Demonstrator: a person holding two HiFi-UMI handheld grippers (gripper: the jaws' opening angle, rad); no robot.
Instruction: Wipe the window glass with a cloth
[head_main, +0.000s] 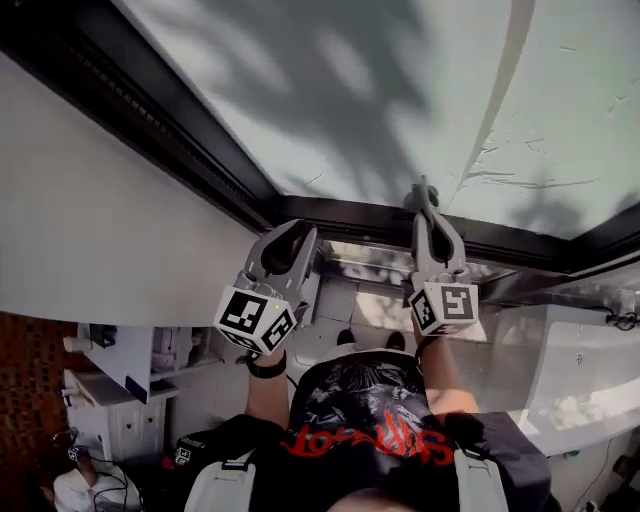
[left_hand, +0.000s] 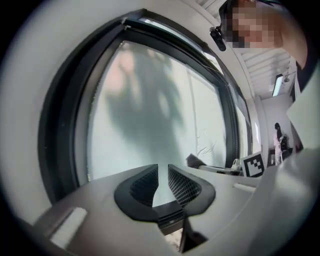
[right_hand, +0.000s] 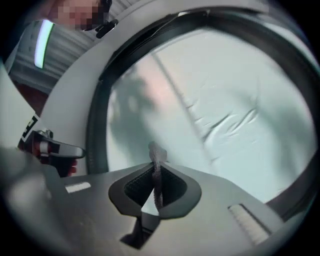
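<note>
Black shirt (red print across it) is filling the bottom of the head view, and both forearms are reaching from it toward the window glass. By the dark frame, the left hand-held gripper is pointing at the pane, jaws slightly apart and holding nothing. Raised just beside the glass, the right hand-held gripper is pinching a thin grey cloth.
</note>
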